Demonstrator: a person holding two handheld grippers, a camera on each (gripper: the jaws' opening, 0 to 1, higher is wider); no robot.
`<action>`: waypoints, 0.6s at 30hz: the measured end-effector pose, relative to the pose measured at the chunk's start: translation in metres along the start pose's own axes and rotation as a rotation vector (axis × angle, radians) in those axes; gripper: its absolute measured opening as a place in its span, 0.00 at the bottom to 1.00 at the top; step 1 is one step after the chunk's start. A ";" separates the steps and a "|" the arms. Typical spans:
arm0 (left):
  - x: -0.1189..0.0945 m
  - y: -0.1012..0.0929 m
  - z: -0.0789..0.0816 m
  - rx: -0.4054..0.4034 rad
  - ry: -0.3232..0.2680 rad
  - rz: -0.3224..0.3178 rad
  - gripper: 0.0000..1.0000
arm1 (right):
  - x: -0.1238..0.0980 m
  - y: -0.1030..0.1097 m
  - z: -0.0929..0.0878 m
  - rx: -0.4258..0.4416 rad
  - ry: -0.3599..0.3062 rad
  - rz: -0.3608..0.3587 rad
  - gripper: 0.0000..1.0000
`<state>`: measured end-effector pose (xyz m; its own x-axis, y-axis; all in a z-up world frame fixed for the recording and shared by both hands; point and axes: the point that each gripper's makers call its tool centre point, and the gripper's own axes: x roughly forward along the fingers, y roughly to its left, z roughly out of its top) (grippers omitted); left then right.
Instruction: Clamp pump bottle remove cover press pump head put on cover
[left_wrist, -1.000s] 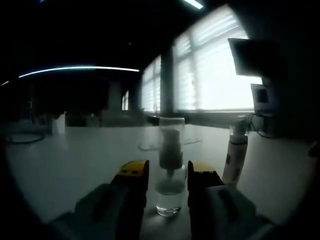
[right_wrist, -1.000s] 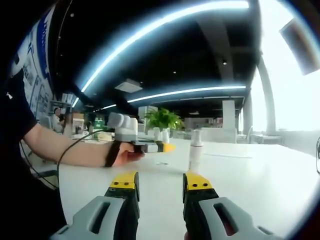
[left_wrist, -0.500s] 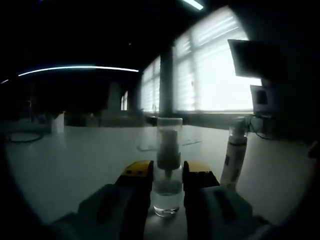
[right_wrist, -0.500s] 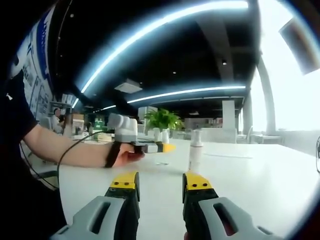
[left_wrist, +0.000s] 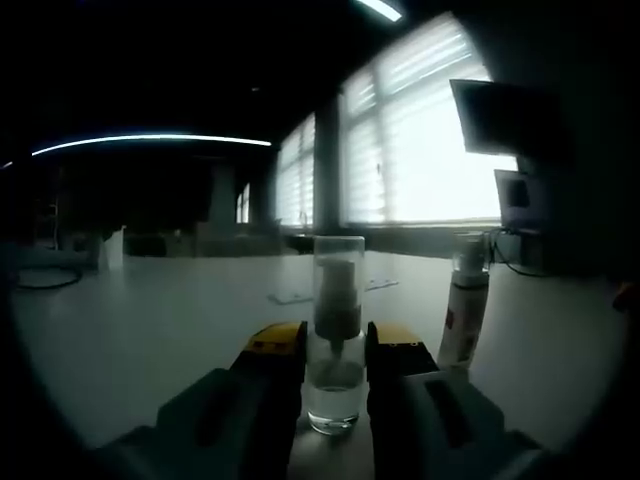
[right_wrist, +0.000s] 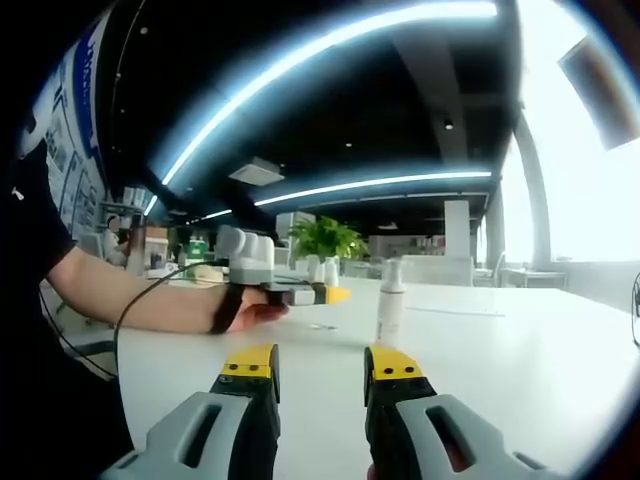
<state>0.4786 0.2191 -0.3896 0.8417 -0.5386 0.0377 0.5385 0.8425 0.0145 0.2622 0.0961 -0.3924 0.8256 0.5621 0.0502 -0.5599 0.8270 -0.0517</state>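
A clear pump bottle (left_wrist: 338, 300) with a see-through cover over its pump head stands upright on the white table (left_wrist: 140, 330). A little clear liquid sits in its base. My left gripper (left_wrist: 335, 345) is shut on the bottle's lower body, one yellow-tipped jaw on each side. In the right gripper view that left gripper (right_wrist: 300, 294) reaches in from the left, held by a person's hand. My right gripper (right_wrist: 320, 362) hovers low over the table (right_wrist: 500, 370), open, with nothing between its jaws.
A slim white spray bottle (left_wrist: 463, 310) stands just right of the clamped bottle; it also shows ahead of my right gripper as the white bottle (right_wrist: 390, 300). A flat sheet (left_wrist: 300, 295) lies farther back. The person's forearm (right_wrist: 130, 300) crosses the left side.
The left jaws have closed from a wide gap onto the pump bottle. The left view has shifted slightly. The right gripper has stayed open and still.
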 end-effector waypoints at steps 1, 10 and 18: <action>-0.001 -0.001 0.000 0.004 0.001 -0.003 0.15 | 0.000 0.000 0.000 0.000 0.001 0.000 0.28; -0.007 0.003 0.000 0.000 0.005 -0.027 0.15 | 0.000 -0.002 0.000 -0.002 0.001 0.000 0.28; -0.018 -0.002 0.012 -0.038 -0.022 -0.084 0.15 | 0.000 -0.001 0.000 -0.001 0.002 -0.001 0.28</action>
<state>0.4617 0.2271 -0.3788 0.7928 -0.6065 0.0599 0.6084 0.7934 -0.0189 0.2627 0.0953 -0.3926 0.8260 0.5616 0.0485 -0.5594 0.8273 -0.0524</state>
